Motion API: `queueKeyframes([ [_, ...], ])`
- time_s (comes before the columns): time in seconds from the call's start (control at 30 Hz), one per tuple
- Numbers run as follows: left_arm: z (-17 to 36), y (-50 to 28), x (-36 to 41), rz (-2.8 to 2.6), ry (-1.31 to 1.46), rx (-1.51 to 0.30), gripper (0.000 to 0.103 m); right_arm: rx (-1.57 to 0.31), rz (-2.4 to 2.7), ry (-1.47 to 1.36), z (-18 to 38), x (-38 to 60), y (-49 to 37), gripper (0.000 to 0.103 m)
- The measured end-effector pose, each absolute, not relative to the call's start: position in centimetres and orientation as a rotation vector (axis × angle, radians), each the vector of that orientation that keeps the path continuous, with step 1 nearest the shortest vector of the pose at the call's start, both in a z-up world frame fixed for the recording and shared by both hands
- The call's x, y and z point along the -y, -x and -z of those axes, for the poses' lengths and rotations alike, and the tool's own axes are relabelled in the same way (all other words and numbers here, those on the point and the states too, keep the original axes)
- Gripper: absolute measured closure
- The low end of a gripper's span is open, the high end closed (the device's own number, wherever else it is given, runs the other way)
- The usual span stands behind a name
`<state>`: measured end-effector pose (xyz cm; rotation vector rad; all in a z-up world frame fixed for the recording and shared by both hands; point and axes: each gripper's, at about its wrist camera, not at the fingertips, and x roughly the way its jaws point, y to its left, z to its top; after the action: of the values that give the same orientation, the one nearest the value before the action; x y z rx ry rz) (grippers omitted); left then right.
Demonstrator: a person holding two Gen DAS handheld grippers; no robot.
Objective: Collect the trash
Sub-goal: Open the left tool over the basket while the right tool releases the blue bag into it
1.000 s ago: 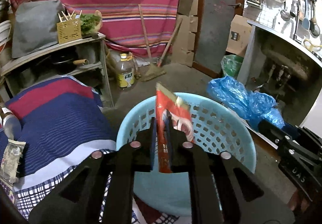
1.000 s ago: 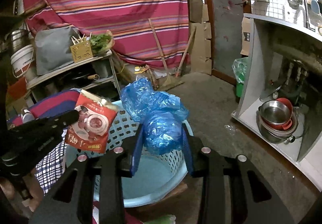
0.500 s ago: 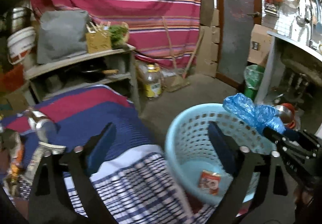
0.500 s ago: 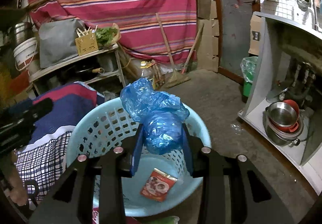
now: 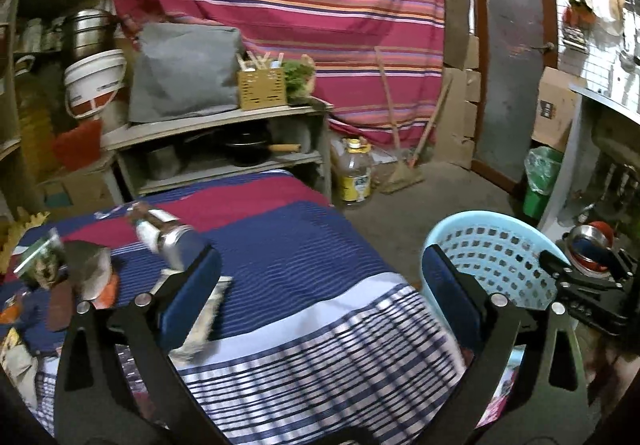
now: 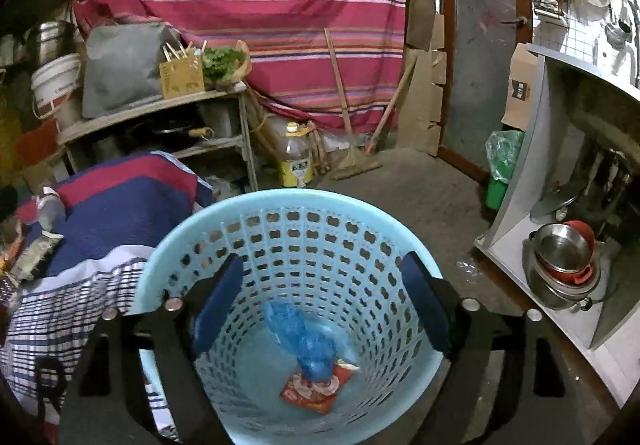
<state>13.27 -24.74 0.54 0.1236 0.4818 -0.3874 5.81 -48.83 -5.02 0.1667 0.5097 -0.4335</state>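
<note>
The light blue basket (image 6: 288, 205) stands on the floor beside the cloth-covered table (image 5: 304, 265). A blue plastic bag (image 6: 308, 345) lies at its bottom, on top of a red snack packet (image 6: 316, 389). My right gripper (image 6: 320, 285) hangs over the basket, its jaws opening with nothing between them. My left gripper (image 5: 320, 277) is over the striped cloth, jaws still opening and very wide, holding nothing. Ahead of its left finger lie a metal bottle (image 5: 168, 241), a flat wrapper (image 5: 208, 309) and crumpled wrappers (image 5: 40, 265). The basket (image 5: 492, 217) shows at the right of the left wrist view.
A grey shelf (image 5: 216, 125) with a grey bag and a pan stands behind the table. An oil bottle (image 5: 354, 177) and a broom (image 5: 400, 173) are on the floor by the striped curtain. A green bin (image 6: 500, 173) and stacked steel bowls (image 6: 564, 265) sit right.
The left gripper let the red packet fall into the basket, opened wide and swung left over the table. The right gripper opened and the blue bag dropped into the basket.
</note>
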Motion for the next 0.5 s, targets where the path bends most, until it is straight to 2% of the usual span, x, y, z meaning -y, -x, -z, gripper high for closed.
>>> queueKeyframes([
  [0.3,-0.8,-11.0,17.1,0.281,-0.156,-0.474,0.006,-0.469,0.328,-0.119,2.7,42.6,-4.5,0.019],
  [0.5,0.1,-10.5,9.5,0.190,-0.109,-0.537,0.006,-0.451,0.232,-0.096,1.3,36.9,-5.1,0.019],
])
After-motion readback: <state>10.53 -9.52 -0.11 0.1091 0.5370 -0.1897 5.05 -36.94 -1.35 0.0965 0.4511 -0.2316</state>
